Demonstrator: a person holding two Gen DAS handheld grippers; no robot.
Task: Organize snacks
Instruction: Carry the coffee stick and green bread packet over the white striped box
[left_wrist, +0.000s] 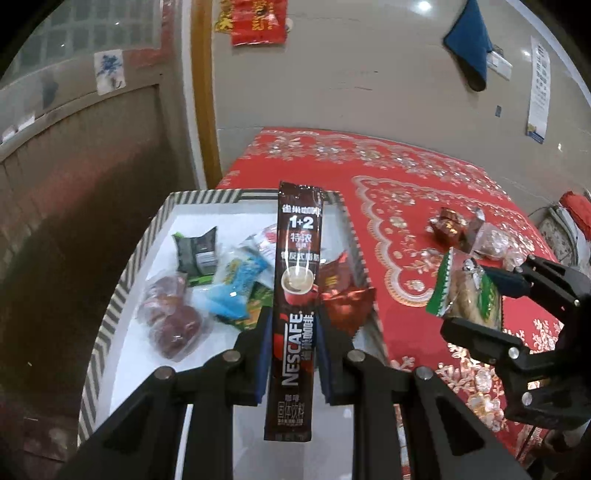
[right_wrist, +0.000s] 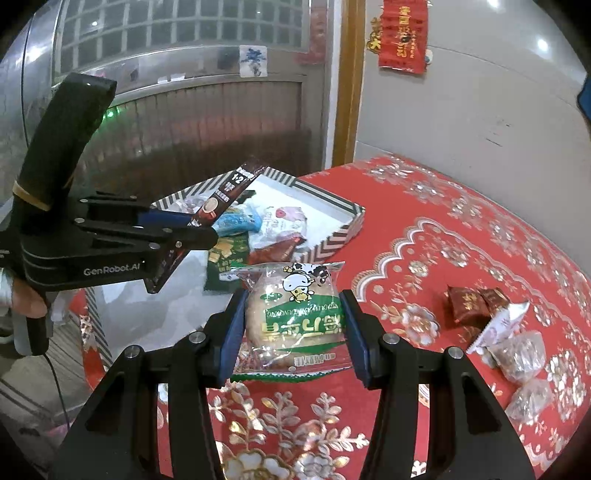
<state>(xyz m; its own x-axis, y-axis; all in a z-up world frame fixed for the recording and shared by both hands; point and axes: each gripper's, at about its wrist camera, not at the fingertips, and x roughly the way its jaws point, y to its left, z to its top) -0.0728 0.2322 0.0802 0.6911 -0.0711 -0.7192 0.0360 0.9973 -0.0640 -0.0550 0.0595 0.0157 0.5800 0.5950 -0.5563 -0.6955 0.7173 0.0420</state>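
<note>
a red tablecloth with silver and gold floral embroidery (right_wrist: 461, 236) covers the table, which stands against a pale grey wall (left_wrist: 369, 92) with a red paper hanging (right_wrist: 403, 35) on it; left of the wall runs a wooden door frame (left_wrist: 203, 92) and a dim doorway with a glass-block panel above. a shallow white tray with a black-and-white chevron rim (left_wrist: 110, 314) sits at the table's left corner.

the left gripper (left_wrist: 291, 321) is held above the tray, its blue-padded fingers (left_wrist: 266, 354) closed onto a long dark-brown nescafe coffee stick sachet (left_wrist: 297, 295), gripping its lower half so the top juts forward over the tray. the right gripper (right_wrist: 293, 325) hangs over the cloth just beside the tray's near edge, its fingers narrowed around a clear-wrapped round pastry with green print and a cartoon cow (right_wrist: 295, 314), pinched at both sides and lifted off the cloth.

in the tray lie a clear pack of dark red dates (left_wrist: 171, 321), a light blue snack packet (left_wrist: 236, 288), a dark green packet (left_wrist: 195, 253), a pink-and-white wrapped sweet (right_wrist: 282, 221) and a shiny reddish-brown foil packet (left_wrist: 345, 299). well apart on the cloth, to the right, sit two small brown foil-wrapped sweets (right_wrist: 472, 304), a white-edged wrapper (right_wrist: 502, 325) and two clear bags of pale nuggets (right_wrist: 524, 373).
</note>
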